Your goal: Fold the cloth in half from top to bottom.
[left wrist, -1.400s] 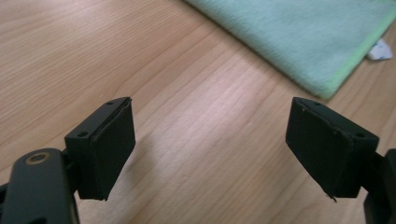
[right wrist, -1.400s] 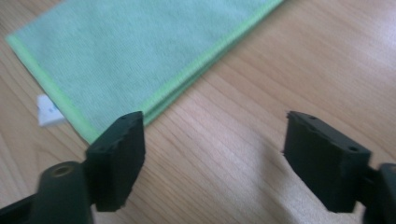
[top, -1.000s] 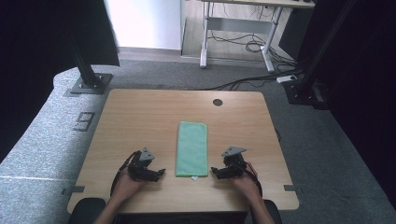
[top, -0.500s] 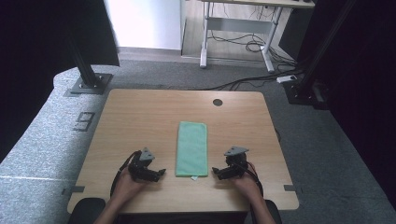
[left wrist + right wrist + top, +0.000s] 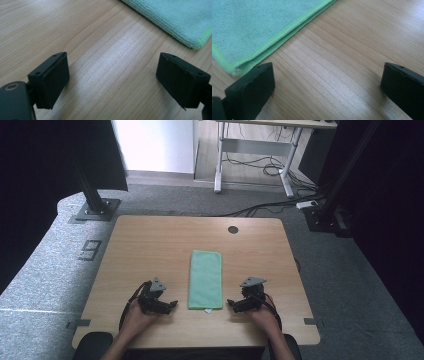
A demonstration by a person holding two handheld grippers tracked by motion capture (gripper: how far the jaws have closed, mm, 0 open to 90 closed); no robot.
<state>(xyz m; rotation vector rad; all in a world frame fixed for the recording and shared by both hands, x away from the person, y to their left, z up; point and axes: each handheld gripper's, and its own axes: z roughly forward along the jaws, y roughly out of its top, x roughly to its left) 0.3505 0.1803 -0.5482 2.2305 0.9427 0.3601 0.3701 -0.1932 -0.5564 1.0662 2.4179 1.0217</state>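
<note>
Left gripper (image 5: 169,306) and right gripper (image 5: 233,304) (both agape) flank a folded terry cloth (image 5: 205,279).

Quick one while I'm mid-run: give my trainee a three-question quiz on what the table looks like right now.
1. True or false: the left tongs are shut on the green cloth.
2. Multiple choice: where does the cloth lie? A) between the two tongs, B) beyond the round hole in the table, C) under the right tongs.
3. Fill in: in the right gripper view, the cloth's edge shows ___ layers.

Key: 1 false, both tongs stand open over bare wood. 2 A. 3 two; it is folded.
</note>
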